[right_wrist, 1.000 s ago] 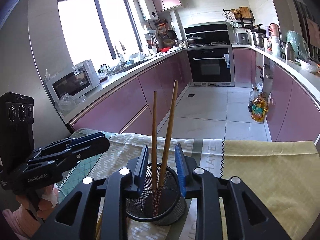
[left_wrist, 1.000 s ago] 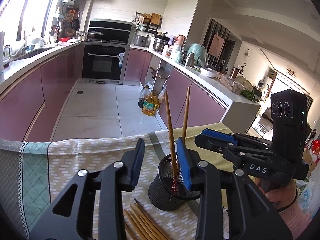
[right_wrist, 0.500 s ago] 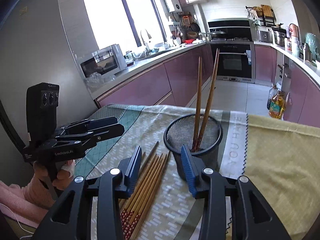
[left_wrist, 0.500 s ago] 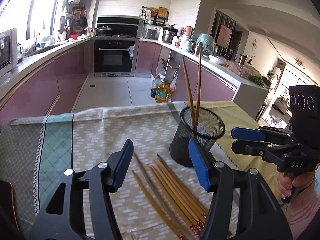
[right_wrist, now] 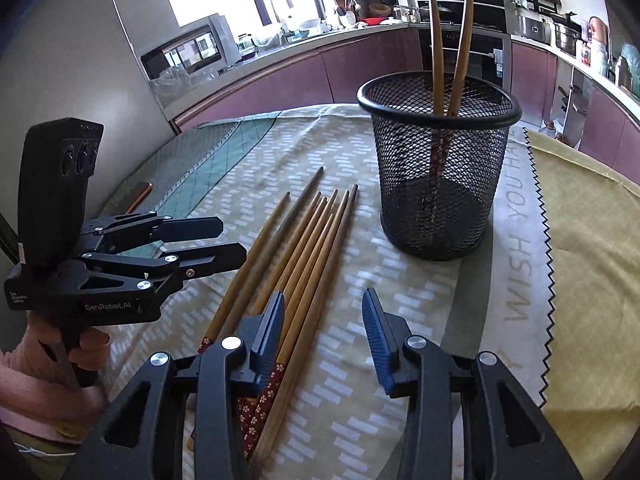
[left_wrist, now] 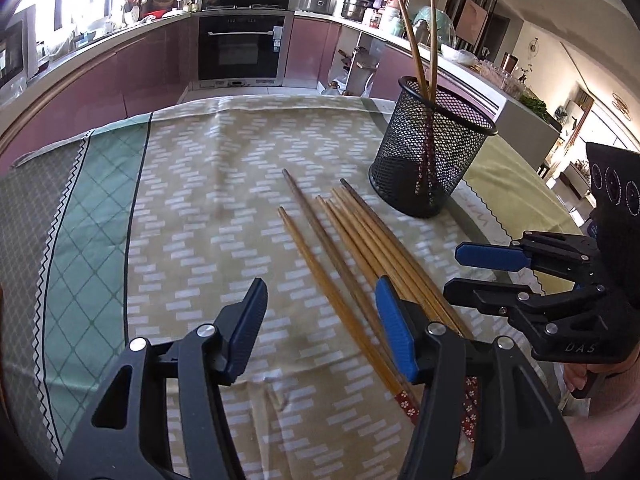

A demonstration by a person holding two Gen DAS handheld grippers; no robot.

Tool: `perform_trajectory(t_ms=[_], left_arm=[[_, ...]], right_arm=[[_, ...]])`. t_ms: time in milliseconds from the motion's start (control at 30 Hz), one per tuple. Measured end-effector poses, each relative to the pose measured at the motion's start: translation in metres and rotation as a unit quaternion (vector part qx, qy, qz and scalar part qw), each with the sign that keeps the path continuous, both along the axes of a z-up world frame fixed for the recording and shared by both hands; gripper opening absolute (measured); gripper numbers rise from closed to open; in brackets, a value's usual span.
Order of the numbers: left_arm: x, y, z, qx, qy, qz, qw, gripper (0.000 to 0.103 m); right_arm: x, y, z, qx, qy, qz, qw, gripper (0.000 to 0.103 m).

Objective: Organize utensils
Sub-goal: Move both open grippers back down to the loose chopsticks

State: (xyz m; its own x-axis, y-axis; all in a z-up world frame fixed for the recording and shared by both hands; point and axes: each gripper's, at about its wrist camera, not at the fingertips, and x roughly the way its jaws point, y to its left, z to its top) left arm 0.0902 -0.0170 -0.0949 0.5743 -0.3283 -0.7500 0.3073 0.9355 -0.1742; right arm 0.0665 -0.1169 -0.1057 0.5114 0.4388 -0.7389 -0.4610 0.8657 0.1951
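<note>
Above the patterned tablecloth (left_wrist: 200, 208), both hand-held grippers hover with jaws spread wide and nothing between them. From its own camera, the left gripper (left_wrist: 320, 320) points toward 12 o'clock over the near ends of the loose chopsticks (left_wrist: 352, 248), which lie flat in a bundle fanning from 5 o'clock up toward 12. From that view the right gripper (left_wrist: 476, 276) reaches in from 3 o'clock, also released, held by a hand in a pink sleeve; its body reads "DAS". In the right wrist view the right gripper (right_wrist: 324, 320) hangs over the floral-printed chopstick ends, its left finger just above them, while the left gripper (right_wrist: 224, 240) enters from 9 o'clock, marked "GenRobot.AI".

A black mesh holder (right_wrist: 438, 160) stands upright at 1 o'clock beyond the bundle, near its tips but apart, with two chopsticks (right_wrist: 450, 40) leaning inside. Beside it a pale runner (right_wrist: 520, 240) reads "WISH YOU HA", next to a yellow cloth (right_wrist: 592, 220). Behind lie purple kitchen cabinets (left_wrist: 140, 68) and an oven (left_wrist: 240, 48).
</note>
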Motion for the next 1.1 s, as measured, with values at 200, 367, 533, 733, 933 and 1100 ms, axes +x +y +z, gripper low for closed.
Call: perform_trajectory(t_ms=[200, 367, 533, 733, 933, 1100], left_arm=[[0.001, -0.003, -0.007, 0.012, 0.014, 0.001, 0.9998, 0.053], [0.001, -0.006, -0.009, 0.024, 0.012, -0.002, 0.9996, 0.053], [0.001, -0.008, -0.010, 0.033, 0.010, -0.004, 0.9994, 0.050], [0.002, -0.008, -0.011, 0.043, 0.008, -0.007, 0.9990, 0.048], [0.005, -0.011, -0.012, 0.052, 0.008, -0.011, 0.9985, 0.046], [0.009, -0.016, -0.012, 0.056, 0.005, -0.008, 0.9984, 0.039]], right_arm=[[0.003, 0.002, -0.004, -0.011, 0.002, -0.008, 1.000, 0.039], [0.004, 0.006, -0.009, -0.026, 0.000, -0.013, 1.000, 0.039], [0.004, 0.004, -0.010, -0.031, -0.001, -0.018, 0.999, 0.039], [0.006, 0.004, -0.010, -0.031, -0.001, -0.019, 0.999, 0.038], [0.009, 0.013, -0.011, -0.048, -0.010, -0.023, 0.999, 0.038], [0.012, 0.025, -0.012, -0.076, -0.027, -0.026, 0.996, 0.036]])
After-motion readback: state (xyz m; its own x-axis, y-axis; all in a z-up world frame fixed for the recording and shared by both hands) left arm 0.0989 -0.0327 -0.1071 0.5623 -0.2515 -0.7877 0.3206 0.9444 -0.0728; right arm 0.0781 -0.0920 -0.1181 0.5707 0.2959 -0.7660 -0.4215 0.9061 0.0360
